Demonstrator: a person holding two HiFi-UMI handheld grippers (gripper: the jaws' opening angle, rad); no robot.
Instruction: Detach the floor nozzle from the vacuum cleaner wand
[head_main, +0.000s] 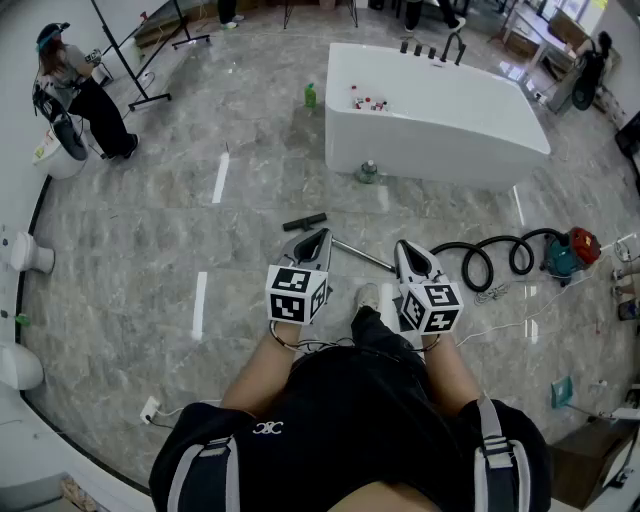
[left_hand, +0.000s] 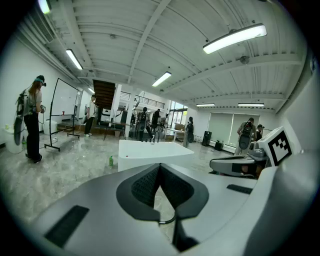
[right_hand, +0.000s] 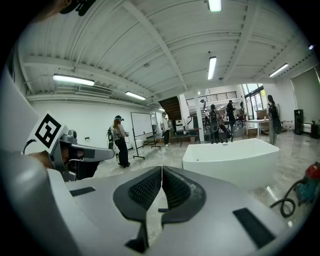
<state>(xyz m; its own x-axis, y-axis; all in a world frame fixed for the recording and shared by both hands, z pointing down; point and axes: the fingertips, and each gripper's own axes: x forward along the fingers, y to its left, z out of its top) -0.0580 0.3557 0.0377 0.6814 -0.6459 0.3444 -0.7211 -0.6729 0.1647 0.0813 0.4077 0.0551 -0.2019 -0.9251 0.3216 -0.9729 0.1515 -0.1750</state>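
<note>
- Left gripper (head_main: 316, 241): held low before the body, tipped slightly downward. Pads pressed flat together, pinching nothing.
- Right gripper (head_main: 411, 250): alongside, well apart from the left. Pads likewise closed on each other, empty.
- Floor nozzle (head_main: 305, 222): short black bar. Lies on the marble floor (head_main: 150, 250) just beyond the left gripper's tip in the head view, touched by neither gripper.
- Wand (head_main: 362, 256): slim metal tube. Runs along the floor from the nozzle's side toward the right gripper, passing between the two tips.
- Joint of nozzle and wand: partly hidden behind the left gripper. Appears connected, though too small to confirm.
- Hose (head_main: 492, 256): black, looped on the floor. Leads right to the vacuum cleaner body (head_main: 570, 250), red and teal.
- Bathtub (head_main: 430, 120): white, freestanding, well beyond the nozzle, with a green bottle (head_main: 310, 95) beside it.
- Person (head_main: 80, 85): stands far left near a stand, with no part in the task.
- Step in hand, as judged: approach only, detaching not yet begun.
- Next move, as judged: calls for opening both pairs of jaws and lowering to the floor. Then one grip on the wand near the joint, the other on the nozzle's neck, and a straight pull apart, possibly with a release catch pressed first.
</note>
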